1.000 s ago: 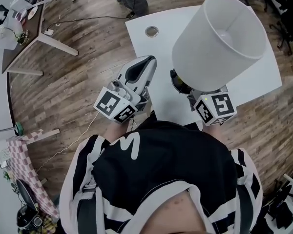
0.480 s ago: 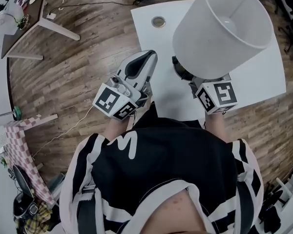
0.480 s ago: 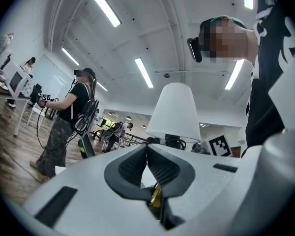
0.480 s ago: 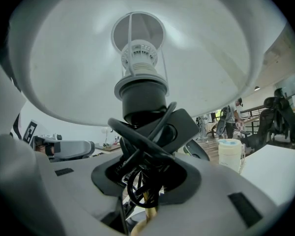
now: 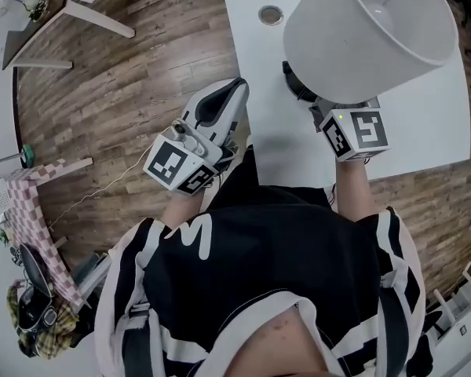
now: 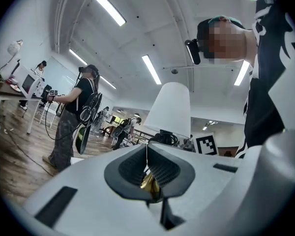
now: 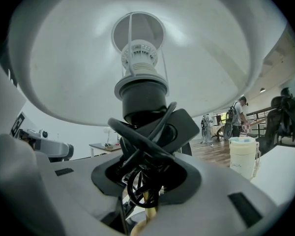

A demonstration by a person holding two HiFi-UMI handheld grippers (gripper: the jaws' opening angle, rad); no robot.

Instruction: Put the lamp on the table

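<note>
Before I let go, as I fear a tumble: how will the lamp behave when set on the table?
Probably top-heavy: the lamp carries a wide shade over a narrow black stem, so it may tip if nudged. The shade looks thin, likely light and easy to dent. The coiled cord in the right gripper seems floppy and could snag.

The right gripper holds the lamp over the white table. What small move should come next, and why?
Probably lower the right gripper straight down until the lamp stands on the table. Its jaws clamp the lamp's dark stem, and the lamp is already over a bare part of the table. The left gripper is shut and empty.
</note>
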